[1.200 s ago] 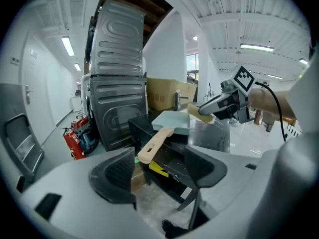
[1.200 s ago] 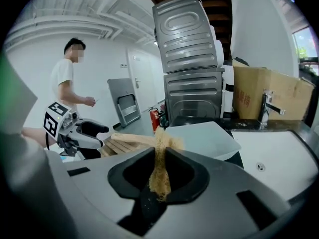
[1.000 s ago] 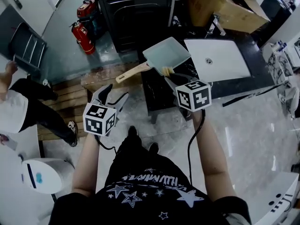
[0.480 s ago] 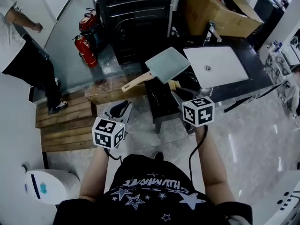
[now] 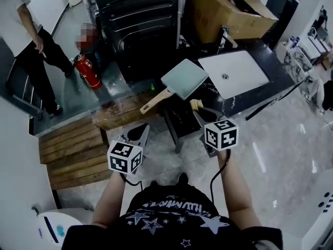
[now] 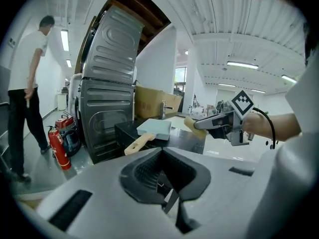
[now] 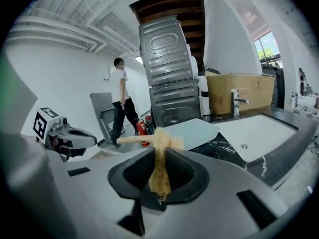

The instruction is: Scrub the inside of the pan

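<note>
A square pale-green pan with a wooden handle lies on a dark counter, its handle sticking out to the left. My right gripper hovers just short of the pan's near edge, shut on a yellow sponge. The right gripper view shows the sponge pinched in the right gripper, with the pan beyond. My left gripper hangs left of the counter, below the handle. Its jaws are shut and empty. The pan lies ahead of it.
A white sink with a tap lies right of the pan. Stacked dark metal machines and a cardboard box stand behind. A person stands at upper left near a fire extinguisher. A wooden pallet covers the floor at left.
My left gripper's jaws have closed from wide open. The person at left has walked toward the upper left. Both grippers sit lower in the head view, the sponge still held.
</note>
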A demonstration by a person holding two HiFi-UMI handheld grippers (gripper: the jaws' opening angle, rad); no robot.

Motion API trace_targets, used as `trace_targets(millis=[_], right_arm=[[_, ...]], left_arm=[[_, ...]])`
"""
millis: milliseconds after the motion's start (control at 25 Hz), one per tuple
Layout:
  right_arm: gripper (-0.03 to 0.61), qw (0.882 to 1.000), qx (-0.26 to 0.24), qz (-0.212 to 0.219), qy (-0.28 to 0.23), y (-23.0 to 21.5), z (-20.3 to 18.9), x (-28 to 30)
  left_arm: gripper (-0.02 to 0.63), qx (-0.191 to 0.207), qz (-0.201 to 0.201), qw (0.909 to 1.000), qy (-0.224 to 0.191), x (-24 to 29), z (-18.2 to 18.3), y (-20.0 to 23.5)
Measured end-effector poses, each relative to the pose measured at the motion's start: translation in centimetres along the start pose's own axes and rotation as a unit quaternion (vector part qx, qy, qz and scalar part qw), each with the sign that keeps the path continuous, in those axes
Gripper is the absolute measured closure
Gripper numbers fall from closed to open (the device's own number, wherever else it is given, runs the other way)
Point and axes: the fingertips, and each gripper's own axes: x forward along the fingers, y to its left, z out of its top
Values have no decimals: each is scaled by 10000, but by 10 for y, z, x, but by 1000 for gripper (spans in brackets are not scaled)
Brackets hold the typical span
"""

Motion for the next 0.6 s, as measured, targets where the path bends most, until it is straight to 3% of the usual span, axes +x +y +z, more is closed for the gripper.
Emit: trace_targets(millis=[240,600], right_arm=[[511,9999,20,-90,-47,26,-8,-5],[510,9989,203,-432,7,45,-31,-23]], left_arm=[[606,156,-436,9988,-131,-9,0,0],[606,165,-812,9966,-5,-16,-15,2]])
